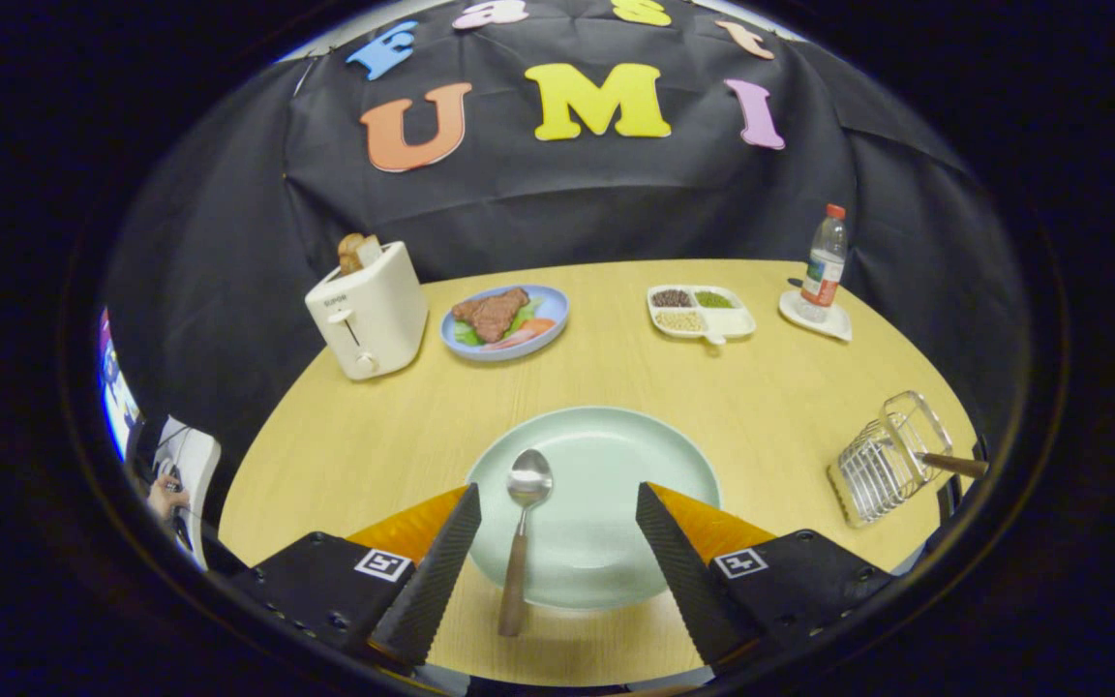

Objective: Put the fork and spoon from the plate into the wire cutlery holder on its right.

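A pale green plate (616, 465) lies on the wooden table just ahead of my fingers. On its left part rests a spoon (522, 528) with a metal bowl and a brown handle that reaches over the plate's near rim. My gripper (557, 508) is open, and the spoon lies between the fingers, closer to the left one. To the right of the plate stands the wire cutlery holder (882, 465), tipped toward the table's edge, with a brown handle (952, 465) sticking out of it; I cannot tell which utensil it belongs to.
At the back of the table stand a cream toaster (369, 310) with bread, a blue plate of food (504, 321), a divided white dish of grains (701, 312) and a water bottle (824, 263) on a saucer. A person's hand (165, 499) shows off the table's left.
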